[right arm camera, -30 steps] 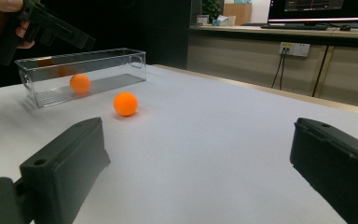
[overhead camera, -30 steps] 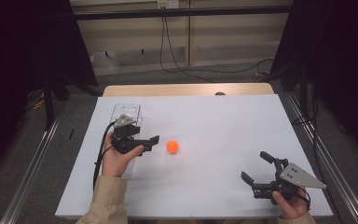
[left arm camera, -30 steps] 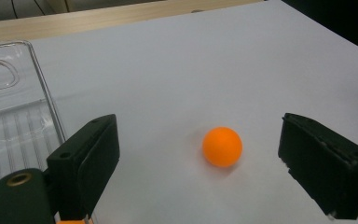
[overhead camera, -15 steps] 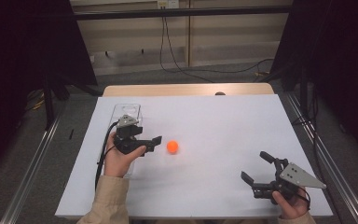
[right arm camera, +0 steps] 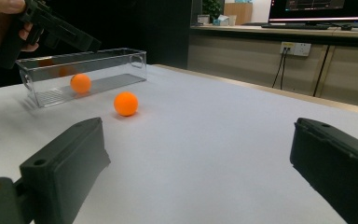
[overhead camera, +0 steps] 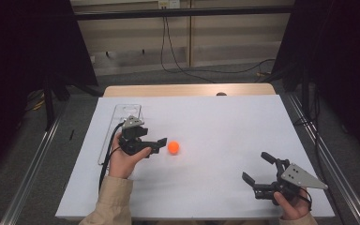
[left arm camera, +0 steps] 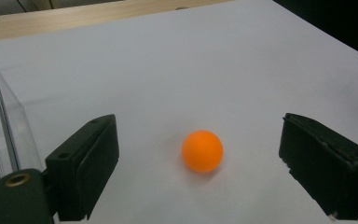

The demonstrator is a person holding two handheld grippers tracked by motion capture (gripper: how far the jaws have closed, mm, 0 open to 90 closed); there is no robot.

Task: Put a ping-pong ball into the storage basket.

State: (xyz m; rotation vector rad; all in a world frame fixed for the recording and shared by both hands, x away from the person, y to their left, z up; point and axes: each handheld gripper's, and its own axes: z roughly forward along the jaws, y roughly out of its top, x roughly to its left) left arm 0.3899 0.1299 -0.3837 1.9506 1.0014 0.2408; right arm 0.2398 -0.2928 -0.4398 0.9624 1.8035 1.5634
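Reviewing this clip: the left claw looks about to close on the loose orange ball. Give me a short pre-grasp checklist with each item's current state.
1. Left claw open wide enough for the ball: ok, the jaws stand well apart.
2. Loose orange ball centred between the jaws: ok in the left gripper view, though it lies ahead of the jaw tips, so the claw must advance.
3. Ball at rest on the white table: cannot tell from one moment.
4. Clear box ready to receive: ok, open-topped, one ball inside with room beside it.
5. Right claw out of the way: ok, open and far across the table.
6. Path between ball and box free: ok, nothing lies between them.
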